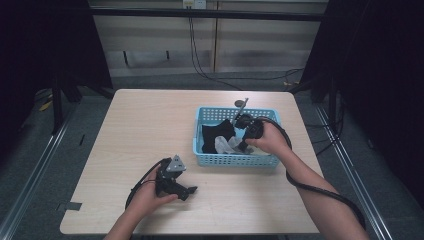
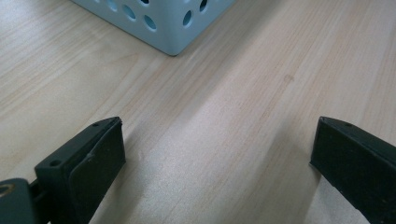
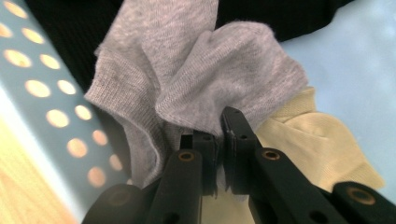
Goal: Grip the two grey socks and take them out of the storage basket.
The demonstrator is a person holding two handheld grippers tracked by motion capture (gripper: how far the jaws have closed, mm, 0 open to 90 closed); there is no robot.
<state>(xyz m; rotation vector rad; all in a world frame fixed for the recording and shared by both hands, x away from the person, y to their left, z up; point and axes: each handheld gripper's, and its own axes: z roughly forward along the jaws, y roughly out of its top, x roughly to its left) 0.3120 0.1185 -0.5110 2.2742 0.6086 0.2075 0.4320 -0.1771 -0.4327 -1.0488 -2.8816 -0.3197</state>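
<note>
On the light wooden table [image 1: 150, 130], toward its right side, sits a pale blue perforated basket [image 1: 235, 160] holding clothing. The right gripper [image 1: 243, 146], held in the person's right hand [image 1: 271, 139], reaches down into the basket from its right side. Seen through the right gripper view, its 2 black jaws are pressed nearly together on a fold of a grey sock [image 3: 201, 93], with the knit fabric bunched up just above the tips. A pale yellow sock [image 3: 317, 144] lies beside and partly under the grey one, to the right of the jaws, and a black garment [image 3: 74, 42] lies behind both, reaching across the top of that view. The basket's dotted wall [image 3: 51, 102] runs along the left of that view, with the table's wood grain beyond it at the lower left corner.

Near the front edge of the table, left of the basket, the left hand [image 1: 147, 197] holds the left gripper [image 1: 192, 190] low over the tabletop, well apart from the basket. In the left gripper view its 2 jaws stand wide open with nothing between them but bare wood, and a corner of the blue basket [image 2: 173, 23] shows ahead at the top. A black cable [image 1: 320, 192] trails from the right gripper along the person's right forearm.
</note>
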